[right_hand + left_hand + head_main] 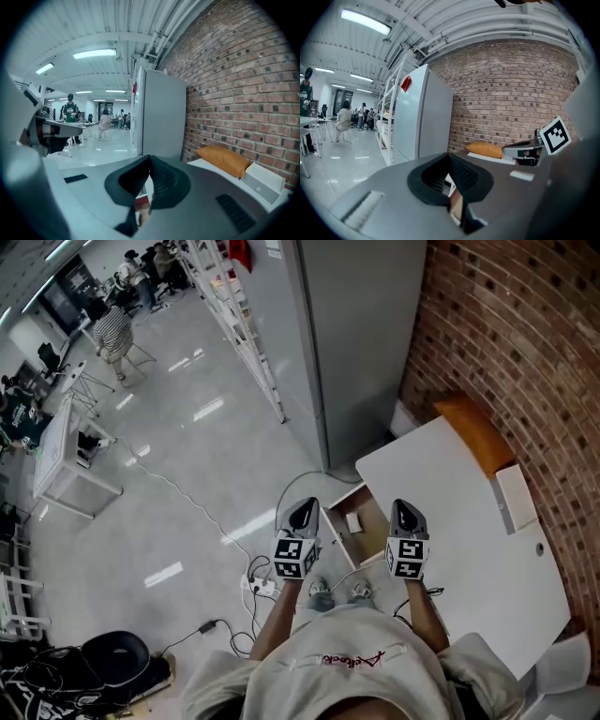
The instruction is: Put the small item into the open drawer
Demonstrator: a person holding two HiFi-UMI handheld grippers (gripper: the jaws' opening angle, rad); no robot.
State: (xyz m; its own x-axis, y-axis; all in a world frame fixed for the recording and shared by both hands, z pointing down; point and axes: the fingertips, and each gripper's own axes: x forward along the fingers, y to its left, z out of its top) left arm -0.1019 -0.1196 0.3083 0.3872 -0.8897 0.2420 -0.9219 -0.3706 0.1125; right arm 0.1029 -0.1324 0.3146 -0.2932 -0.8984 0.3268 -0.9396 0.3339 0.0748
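Both of your claws are clenched, jaws pressed together with nothing between them: the left gripper (pixel 302 512) and the right gripper (pixel 407 514) hover side by side above the open wooden drawer (pixel 371 532), which juts out from under the white tabletop (pixel 459 531). A small white boxy item (pixel 353 522) lies inside that drawer, apart from either claw. By that, the placing looks done, and little seems left except drawing your hands clear.

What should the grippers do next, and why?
Probably lift both away and stop. The left gripper and right gripper are shut with nothing between their jaws, and a small white item already lies in the open drawer, so the job looks done.
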